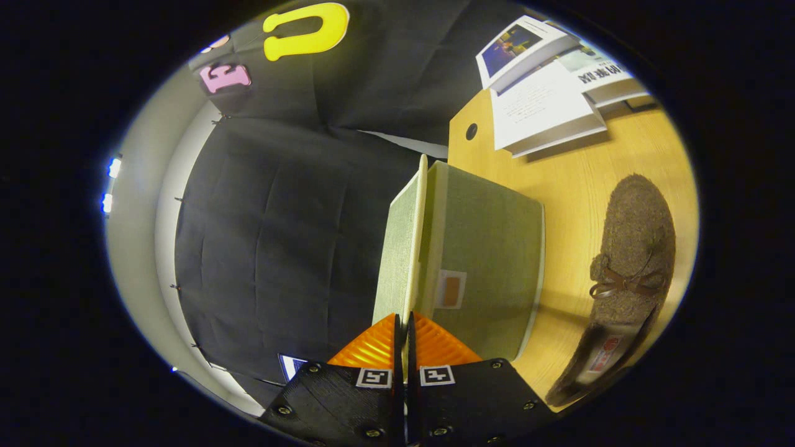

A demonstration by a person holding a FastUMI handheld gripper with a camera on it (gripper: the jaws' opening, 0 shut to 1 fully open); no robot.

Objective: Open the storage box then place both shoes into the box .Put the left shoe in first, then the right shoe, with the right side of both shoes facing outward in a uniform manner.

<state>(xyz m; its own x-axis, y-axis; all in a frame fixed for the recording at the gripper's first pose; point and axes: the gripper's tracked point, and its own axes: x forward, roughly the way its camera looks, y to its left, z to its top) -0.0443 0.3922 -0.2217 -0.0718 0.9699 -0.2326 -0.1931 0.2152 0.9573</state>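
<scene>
Box (484,248) lid (402,248) raised, edge pinched between nearly closed tool (402,323) fingers; shoe (627,273) beside box on bench (577,186).

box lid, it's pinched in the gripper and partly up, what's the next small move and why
Probably keep swinging the lid away from the storage box. The gripper is shut on its edge, the gap is narrow, and the shoe waits on the table.

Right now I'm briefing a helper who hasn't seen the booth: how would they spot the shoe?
Start at the wooden table. Past the green storage box, whose lid the gripper pinches, lies the shoe. It is a fuzzy brown slipper with a small bow, unlike the flat books further along the table.
</scene>
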